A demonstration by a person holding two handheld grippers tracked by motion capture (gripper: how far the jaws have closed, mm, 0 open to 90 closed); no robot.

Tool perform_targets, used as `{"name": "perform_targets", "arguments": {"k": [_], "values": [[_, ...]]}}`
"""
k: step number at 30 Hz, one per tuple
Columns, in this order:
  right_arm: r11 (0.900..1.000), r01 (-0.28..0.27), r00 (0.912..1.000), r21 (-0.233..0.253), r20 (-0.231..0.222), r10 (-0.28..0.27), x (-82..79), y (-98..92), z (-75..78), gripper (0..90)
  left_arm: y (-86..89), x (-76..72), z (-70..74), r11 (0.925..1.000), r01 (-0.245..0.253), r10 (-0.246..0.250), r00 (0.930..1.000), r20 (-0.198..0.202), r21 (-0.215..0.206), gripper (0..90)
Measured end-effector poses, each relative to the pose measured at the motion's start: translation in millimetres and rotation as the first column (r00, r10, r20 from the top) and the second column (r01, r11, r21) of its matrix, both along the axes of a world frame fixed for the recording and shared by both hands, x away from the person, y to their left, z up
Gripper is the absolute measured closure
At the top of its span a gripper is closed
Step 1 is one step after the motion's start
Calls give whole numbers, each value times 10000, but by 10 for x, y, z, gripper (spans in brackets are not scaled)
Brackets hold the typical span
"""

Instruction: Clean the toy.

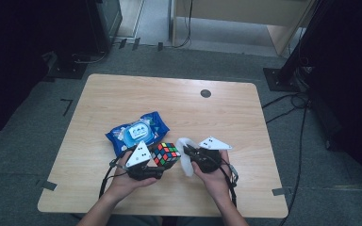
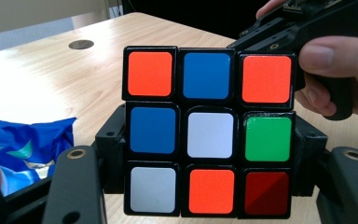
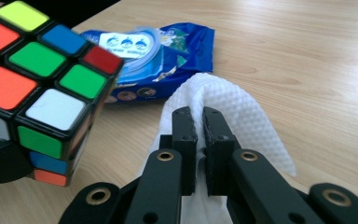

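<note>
A scrambled puzzle cube [image 1: 165, 154] with black edges is held above the wooden table [image 1: 122, 94], clamped between the jaws of my left gripper [image 1: 156, 162]. In the left gripper view the cube [image 2: 208, 130] shows a face with orange, blue, white, green and red squares, and the left gripper [image 2: 208, 186] is shut on its sides. My right gripper [image 1: 187, 157] is shut on a white wet wipe [image 1: 185, 155], just right of the cube. In the right gripper view the wipe [image 3: 233, 116] drapes over the right gripper [image 3: 199, 121], with the cube [image 3: 42, 88] at the left.
A blue wet-wipe pack [image 1: 137, 132] with a pale lid lies on the table behind the cube; the pack [image 3: 154, 56] is also seen in the right gripper view. A round cable hole [image 1: 205, 93] sits near the far edge. Dark stands and cables surround the table.
</note>
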State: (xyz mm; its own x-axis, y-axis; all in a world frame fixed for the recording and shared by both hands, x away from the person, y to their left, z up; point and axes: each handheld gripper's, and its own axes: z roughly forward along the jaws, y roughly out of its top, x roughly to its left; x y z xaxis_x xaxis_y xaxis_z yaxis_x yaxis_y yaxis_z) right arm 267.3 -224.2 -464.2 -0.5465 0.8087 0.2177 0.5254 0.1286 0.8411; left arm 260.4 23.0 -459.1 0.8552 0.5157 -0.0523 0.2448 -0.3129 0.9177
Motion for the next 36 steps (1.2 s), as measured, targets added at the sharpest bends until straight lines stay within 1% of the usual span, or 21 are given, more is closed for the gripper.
{"name": "perform_targets", "arguments": {"k": [1, 3, 4, 6, 7, 9, 10, 12, 13, 15, 17, 18, 20, 21, 23, 25, 26, 27, 30, 32, 36], "values": [[9999, 62, 10000, 134, 21, -62, -1, -18, 11, 861, 2, 5, -10, 9999, -47, 47, 10000, -13, 91, 339], [9990, 90, 9994, 433, 329, -104, -34, -36, 98, 862, -1, 16, -30, 9994, -150, 151, 9999, -16, 299, 339], [9970, -126, 9982, 765, 600, 80, -78, -29, 197, 861, -4, 18, -35, 9993, -149, 150, 9999, -36, 332, 339], [9930, -456, 9945, 1087, 985, 349, -137, -3, 305, 861, -15, 17, -44, 9992, -151, 152, 9999, -38, 358, 339], [9882, -709, 9908, 1357, 1243, 540, -183, 22, 375, 861, -22, 12, -45, 9991, -147, 149, 9999, -24, 395, 339], [9733, -1317, 9804, 1877, 1699, 999, -270, 85, 492, 861, -39, 0, -46, 9991, -137, 138, 9999, -12, 397, 339], [9680, -1551, 9753, 1972, 1865, 1182, -305, 119, 528, 861, -45, -5, -42, 9992, -102, 103, 9999, -7, 383, 339], [9628, -1801, 9715, 2016, 1895, 1420, -343, 189, 542, 861, -58, -22, -30, 9994, -28, 27, 10000, 28, 350, 339], [9638, -1859, 9713, 1911, 1835, 1510, -345, 220, 520, 861, -63, -29, -23, 9995, 6, -8, 10000, 54, 330, 339], [9682, -1804, 9744, 1731, 1656, 1519, -326, 255, 446, 860, -66, -39, -9, 9996, 66, -66, 10000, 22, 261, 339], [9667, -1697, 9788, 1916, 1467, 1428, -304, 242, 383, 860, -65, -40, -9, 9993, 35, -38, 10000, 82, 364, 339], [9699, -1591, 9813, 1842, 1375, 1348, -289, 230, 369, 860, -54, -36, -6, 9994, 59, -61, 10000, 55, 351, 339], [9805, -1217, 9869, 1540, 1242, 1030, -248, 196, 334, 860, -38, -27, 2, 9998, 46, -46, 10000, 5, 211, 339], [9829, -1102, 9884, 1473, 1205, 928, -232, 182, 316, 860, -31, -21, 6, 9997, 32, -33, 10000, 22, 251, 339], [9916, -741, 9918, 1058, 1120, 622, -190, 138, 253, 860, -17, -13, 8, 9996, -15, 15, 10000, 20, 284, 339], [9974, -366, 9951, 622, 939, 307, -142, 95, 175, 860, 4, -5, 13, 10000, -42, 42, 10000, -30, 75, 340], [9996, -182, 9965, 195, 821, 165, -116, 76, 131, 860, 19, -2, 28, 10000, -58, 58, 10000, -30, -54, 339], [9994, 70, 9969, -339, 785, -44, -84, 49, 73, 860, 27, 0, 38, 9999, -85, 85, 10000, 10, -86, 339], [9960, 570, 9972, -694, 522, -534, -9, -71, -26, 860, 61, 8, 59, 9998, -154, 154, 9999, 61, -126, 339], [9901, 1036, 9937, -948, 528, -989, 38, -192, -54, 860, 77, 17, 57, 9997, -235, 235, 9997, 38, -107, 339], [9796, 1878, 9822, -710, 250, -1864, 102, -450, -51, 860, 93, 33, 51, 9995, -304, 304, 9995, -6, -115, 339]]}}
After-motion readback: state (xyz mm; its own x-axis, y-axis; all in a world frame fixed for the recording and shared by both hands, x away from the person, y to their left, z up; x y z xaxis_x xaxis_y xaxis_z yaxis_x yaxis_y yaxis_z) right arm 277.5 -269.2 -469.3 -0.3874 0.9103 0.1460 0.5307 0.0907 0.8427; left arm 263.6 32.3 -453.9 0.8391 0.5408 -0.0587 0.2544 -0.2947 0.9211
